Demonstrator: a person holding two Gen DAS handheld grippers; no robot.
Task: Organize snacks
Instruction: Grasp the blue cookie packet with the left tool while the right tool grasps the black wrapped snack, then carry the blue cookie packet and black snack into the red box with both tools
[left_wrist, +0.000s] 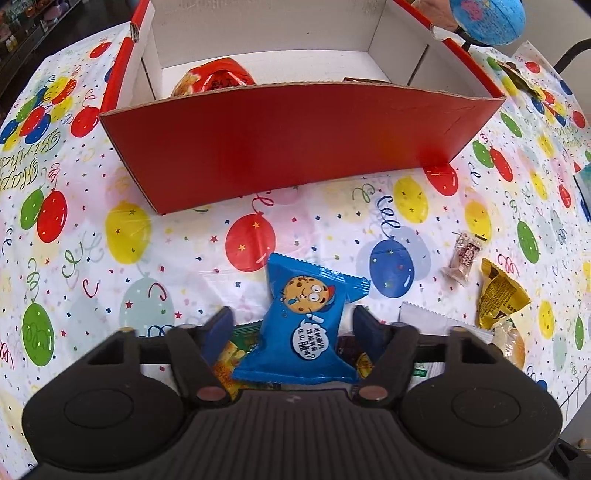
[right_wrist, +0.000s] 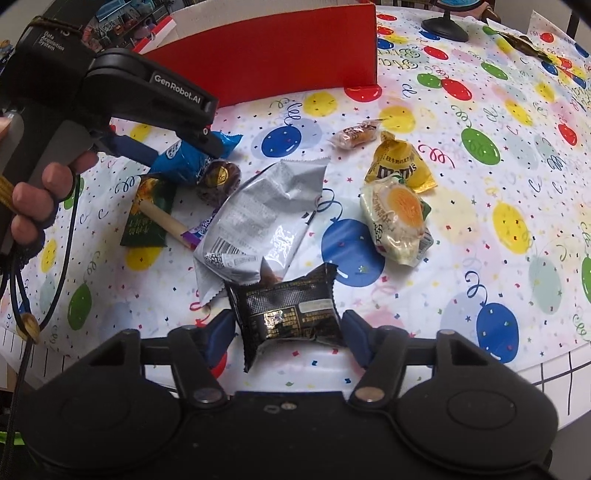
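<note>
Straddling blue cookie packet on counter, left claw half-closed, pads apparently not touching, before red box | right claw half-closed around black snack packet, contact unclear, silver wrapper beyond

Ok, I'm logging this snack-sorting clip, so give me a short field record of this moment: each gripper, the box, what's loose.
left gripper: astride blue cookie packet, grip unclear
right gripper: astride black packet, grip unclear
red box: open top, white dividers, an orange-red snack inside
loose on tablecloth: silver packet, yellow M&M's bag, egg-print packet, green packet
</note>
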